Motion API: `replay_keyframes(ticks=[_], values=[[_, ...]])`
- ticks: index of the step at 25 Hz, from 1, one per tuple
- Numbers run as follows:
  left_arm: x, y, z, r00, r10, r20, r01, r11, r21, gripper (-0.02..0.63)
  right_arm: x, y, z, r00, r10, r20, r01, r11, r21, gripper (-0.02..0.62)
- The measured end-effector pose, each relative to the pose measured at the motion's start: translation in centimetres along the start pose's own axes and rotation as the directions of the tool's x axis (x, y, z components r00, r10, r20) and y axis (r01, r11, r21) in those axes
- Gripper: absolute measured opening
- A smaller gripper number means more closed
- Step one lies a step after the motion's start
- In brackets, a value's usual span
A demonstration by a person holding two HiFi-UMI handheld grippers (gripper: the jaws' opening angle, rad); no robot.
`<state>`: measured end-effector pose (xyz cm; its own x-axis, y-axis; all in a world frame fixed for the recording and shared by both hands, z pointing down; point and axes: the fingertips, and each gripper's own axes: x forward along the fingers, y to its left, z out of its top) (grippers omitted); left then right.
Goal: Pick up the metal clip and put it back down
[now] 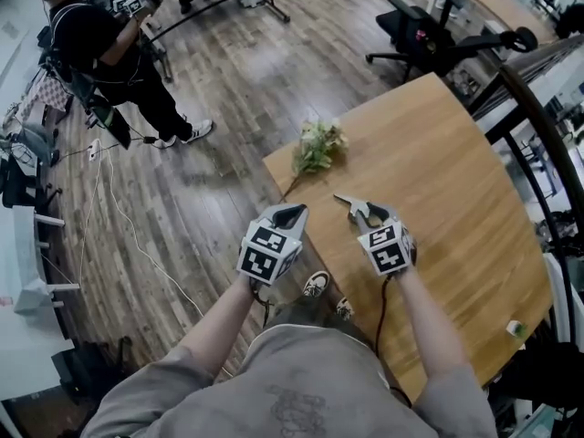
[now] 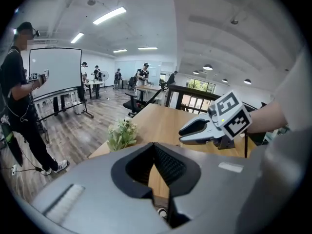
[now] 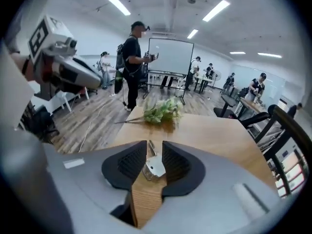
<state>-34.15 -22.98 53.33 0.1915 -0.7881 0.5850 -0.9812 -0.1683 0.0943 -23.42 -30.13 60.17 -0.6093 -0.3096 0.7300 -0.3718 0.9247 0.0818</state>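
The metal clip (image 3: 155,165) is small and silvery and lies on the wooden table (image 1: 447,153), in the gap of my right gripper (image 3: 154,149). That gripper's jaws stand apart on either side of the clip, with bare wood showing beside it. In the head view the right gripper (image 1: 363,212) sits near the table's front left part, and the clip's thin end (image 1: 346,199) pokes out ahead of it. My left gripper (image 1: 290,214) hovers at the table's left edge with its tips together and nothing in them; in its own view the left gripper (image 2: 155,146) looks toward the right one.
A bunch of pale artificial flowers (image 1: 318,146) lies near the table's far left corner, ahead of both grippers. A small green thing (image 1: 516,328) sits at the right front edge. An office chair (image 1: 429,33) and a black railing (image 1: 538,126) stand beyond; a person (image 1: 109,53) stands on the floor at left.
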Motion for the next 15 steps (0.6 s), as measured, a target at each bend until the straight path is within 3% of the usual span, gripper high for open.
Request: replay_keyframes(ticks=[6,15], values=[[-2.4,-1.0,6.0,0.993,-0.010,0.121,0.007,1.000,0.029,0.000,-8.2,-1.6,6.1,0.973,-0.017,0.230,-0.008,0.994,0.109,0.103],[-7.9,-5.4,15.0,0.946,-0.060,0.317,-0.006,0.979,0.204,0.000,-21.0,-1.9,11.5,0.866,-0.141,0.480,0.050,0.979,0.197,0.064]])
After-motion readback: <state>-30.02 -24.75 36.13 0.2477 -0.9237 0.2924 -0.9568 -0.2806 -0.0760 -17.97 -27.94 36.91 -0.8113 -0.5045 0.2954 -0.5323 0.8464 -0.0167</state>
